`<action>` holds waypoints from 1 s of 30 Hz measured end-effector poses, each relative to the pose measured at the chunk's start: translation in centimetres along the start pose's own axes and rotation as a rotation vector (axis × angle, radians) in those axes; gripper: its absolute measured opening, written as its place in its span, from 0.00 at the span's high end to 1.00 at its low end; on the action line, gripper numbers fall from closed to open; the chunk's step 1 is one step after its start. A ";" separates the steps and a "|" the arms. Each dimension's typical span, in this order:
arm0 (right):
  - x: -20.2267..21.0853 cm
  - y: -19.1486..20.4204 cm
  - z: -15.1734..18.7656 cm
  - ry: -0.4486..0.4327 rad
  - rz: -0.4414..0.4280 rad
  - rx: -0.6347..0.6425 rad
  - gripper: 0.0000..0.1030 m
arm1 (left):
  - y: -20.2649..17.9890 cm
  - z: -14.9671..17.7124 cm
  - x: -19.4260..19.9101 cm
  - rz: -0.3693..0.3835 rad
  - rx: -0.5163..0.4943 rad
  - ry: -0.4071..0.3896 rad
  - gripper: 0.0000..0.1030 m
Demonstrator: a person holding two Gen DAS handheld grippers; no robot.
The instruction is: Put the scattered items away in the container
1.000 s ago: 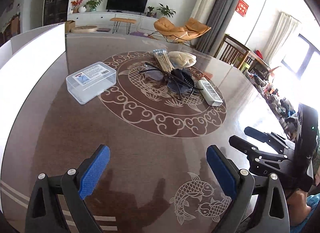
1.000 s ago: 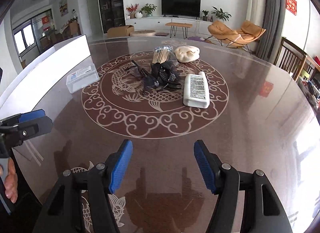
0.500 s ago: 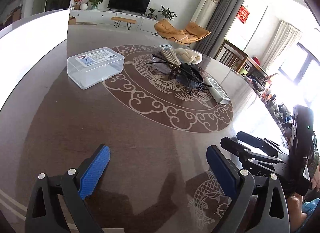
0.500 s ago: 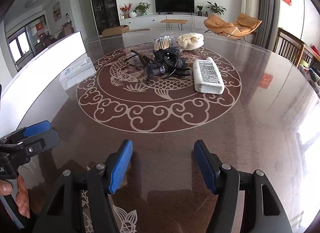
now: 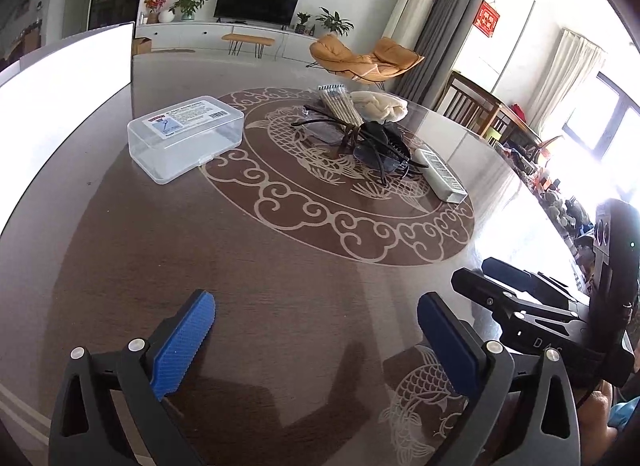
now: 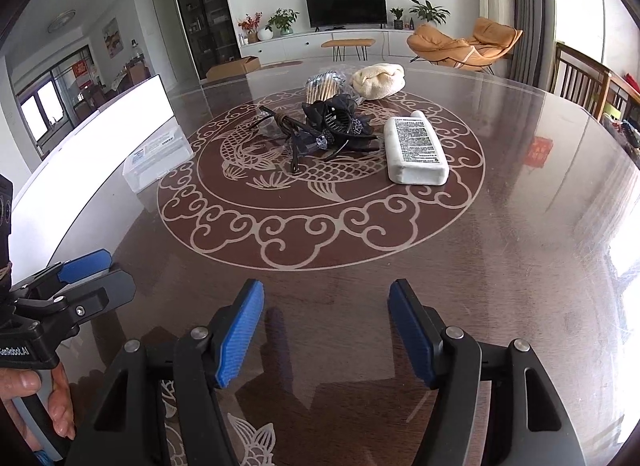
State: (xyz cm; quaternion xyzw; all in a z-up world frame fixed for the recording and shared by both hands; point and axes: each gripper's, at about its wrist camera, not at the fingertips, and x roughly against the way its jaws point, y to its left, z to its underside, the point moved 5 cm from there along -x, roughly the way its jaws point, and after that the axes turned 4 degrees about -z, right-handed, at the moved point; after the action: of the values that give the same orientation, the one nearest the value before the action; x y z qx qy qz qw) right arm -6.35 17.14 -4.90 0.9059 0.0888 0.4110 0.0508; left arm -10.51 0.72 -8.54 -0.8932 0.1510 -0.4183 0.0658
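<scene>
A clear plastic box (image 5: 185, 137) with its lid shut sits on the brown table, left of the round pattern; it shows too in the right wrist view (image 6: 158, 157). A pile lies on the pattern's middle: a black hair clip (image 6: 338, 119), dark glasses (image 5: 320, 127), a bundle of sticks (image 5: 339, 103), a cream cloth (image 6: 378, 81) and a white bottle (image 6: 416, 149) lying flat. My left gripper (image 5: 316, 330) is open and empty near the table's front. My right gripper (image 6: 326, 326) is open and empty, well short of the pile.
A white panel (image 5: 60, 77) stands along the table's left edge. The right gripper shows in the left wrist view (image 5: 516, 298); the left gripper shows in the right wrist view (image 6: 72, 286). Wooden chairs (image 6: 584, 77) stand at the table's far right.
Both grippers have moved forward and lower over the table toward the box and the pile. Both stay open. No item has moved.
</scene>
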 end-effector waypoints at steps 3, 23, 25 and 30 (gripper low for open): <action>0.0 0.1 0.0 0.001 0.004 0.003 0.35 | 0.0 0.0 0.0 -0.001 -0.003 0.002 0.00; -0.1 0.1 0.0 0.005 0.011 0.009 0.35 | 0.0 0.0 0.1 0.003 0.000 0.000 0.00; -0.1 0.1 -0.1 0.004 0.011 0.009 0.35 | 0.0 0.0 0.1 0.002 -0.001 0.001 0.00; -0.1 0.1 -0.1 0.004 0.011 0.009 0.35 | 0.2 0.1 0.0 -0.003 -0.006 0.004 0.00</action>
State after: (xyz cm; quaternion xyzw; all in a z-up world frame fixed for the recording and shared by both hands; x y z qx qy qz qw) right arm -6.43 17.00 -4.90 0.9057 0.0859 0.4129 0.0443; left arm -10.48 0.58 -8.66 -0.8929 0.1510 -0.4196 0.0624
